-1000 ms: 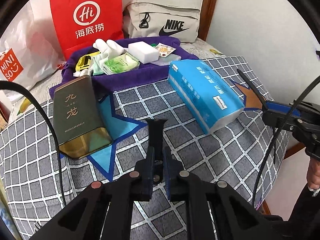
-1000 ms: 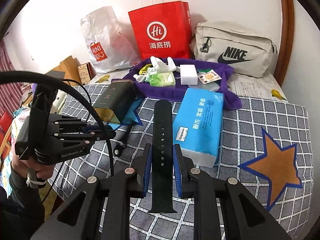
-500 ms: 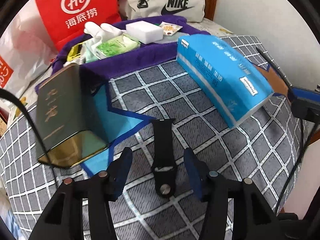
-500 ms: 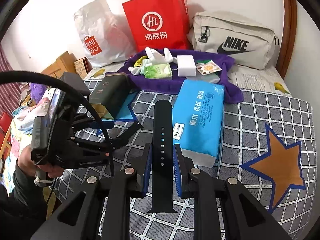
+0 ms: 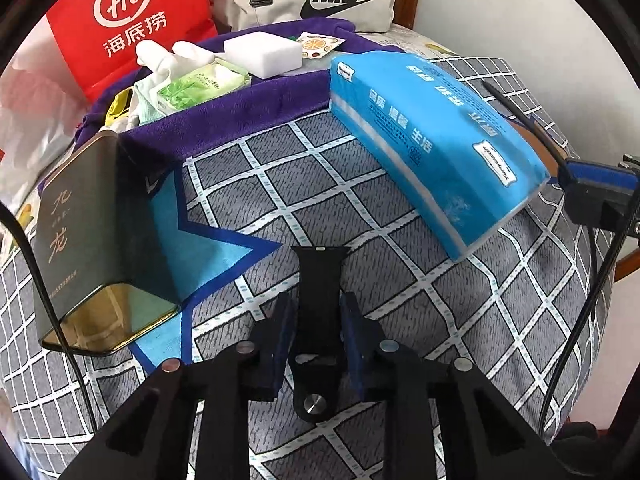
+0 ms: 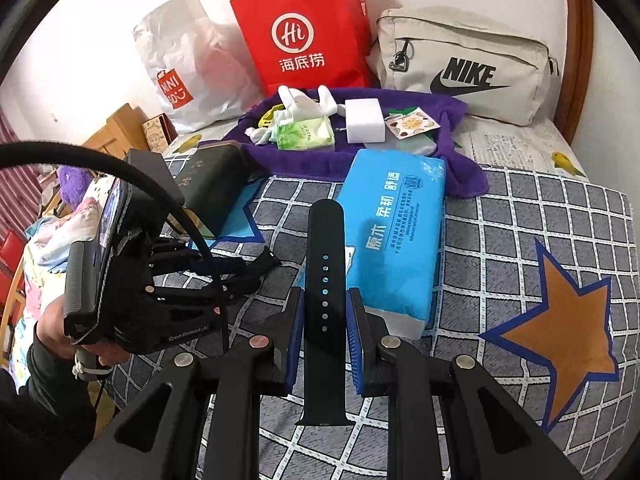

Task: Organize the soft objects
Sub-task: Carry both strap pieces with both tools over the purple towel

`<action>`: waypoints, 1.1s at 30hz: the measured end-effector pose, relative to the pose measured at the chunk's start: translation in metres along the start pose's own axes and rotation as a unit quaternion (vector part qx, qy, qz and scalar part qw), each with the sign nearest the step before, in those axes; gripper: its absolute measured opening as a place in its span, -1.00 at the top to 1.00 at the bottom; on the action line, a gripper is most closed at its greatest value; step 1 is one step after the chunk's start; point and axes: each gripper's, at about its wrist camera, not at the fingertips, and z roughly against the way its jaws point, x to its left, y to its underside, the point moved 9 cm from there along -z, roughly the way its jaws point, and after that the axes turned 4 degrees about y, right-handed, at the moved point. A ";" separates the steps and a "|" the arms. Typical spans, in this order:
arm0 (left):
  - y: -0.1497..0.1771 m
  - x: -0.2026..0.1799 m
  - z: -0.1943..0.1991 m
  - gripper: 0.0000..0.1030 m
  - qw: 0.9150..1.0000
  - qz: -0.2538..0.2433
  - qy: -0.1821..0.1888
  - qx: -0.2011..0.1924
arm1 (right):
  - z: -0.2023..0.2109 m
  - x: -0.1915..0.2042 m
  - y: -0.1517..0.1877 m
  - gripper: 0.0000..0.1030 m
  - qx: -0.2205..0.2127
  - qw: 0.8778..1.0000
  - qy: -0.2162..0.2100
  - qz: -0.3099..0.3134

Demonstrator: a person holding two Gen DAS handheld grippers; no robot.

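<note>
A: Readable text?

B: Red paper bag (image 6: 310, 28) says "Hi" in a white ring with 海底捞 under it. Beige fabric pouch (image 6: 464, 66) says NIKE with the swoosh. White plastic bag (image 6: 188, 64) carries a red MINISO tag. The left gripper's body reads "GenRobot.AI". Dark tin (image 5: 86, 236) has gold characters 九龙. Blue tissue pack (image 6: 394, 236) has white Chinese print; I can't read it reliably.

A: Landmark = tissue pack. Layout?

B: Purple plush towel (image 5: 240, 114) lies just behind it, touching its far end. On the towel: one white foam block (image 5: 262, 54), one green wet-wipe packet (image 5: 202, 86), one citrus-print sachet (image 6: 410, 124), white gloves (image 6: 304, 100). Tin lies to the pack's left, well apart. Three bags stand behind the towel, against the wall. Everything sits on a grey checked quilt (image 5: 460, 300), with one blue star (image 5: 208, 248) and one orange star (image 6: 556, 340).

A: Straps?

B: Two, smooth black rubber. The short buckle strap (image 5: 320, 304) with a metal stud lies on the quilt in front of the pack, near its left corner. The long holed strap (image 6: 325, 280), seven holes visible, is off the quilt, overlapping the pack's left edge in the right wrist view.

A: Tongs?

B: Left gripper (image 5: 318, 324) has just been closing; jaws are narrow, pads pressing the buckle strap's sides. Right gripper (image 6: 324, 320) is narrow too, clamped on the long holed strap.
</note>
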 end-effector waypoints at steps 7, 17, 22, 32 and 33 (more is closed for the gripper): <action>-0.007 0.000 0.011 0.61 1.000 0.008 0.012 -0.009 | 0.005 0.000 -0.005 0.60 -0.008 1.000 -0.003 0.004; -0.034 0.023 0.076 0.61 0.997 0.025 -0.003 -0.069 | 0.022 0.002 -0.038 0.60 -0.042 0.999 -0.005 0.022; -0.044 0.038 0.105 0.61 0.994 0.036 -0.014 -0.097 | 0.026 0.009 -0.055 0.60 -0.055 0.998 -0.009 0.038; -0.072 0.081 0.138 0.61 0.987 0.070 -0.042 -0.141 | 0.024 0.013 -0.084 0.60 -0.073 0.996 -0.013 0.041; -0.075 0.084 0.139 0.61 0.986 0.072 -0.043 -0.143 | 0.024 0.013 -0.087 0.60 -0.074 0.996 -0.014 0.040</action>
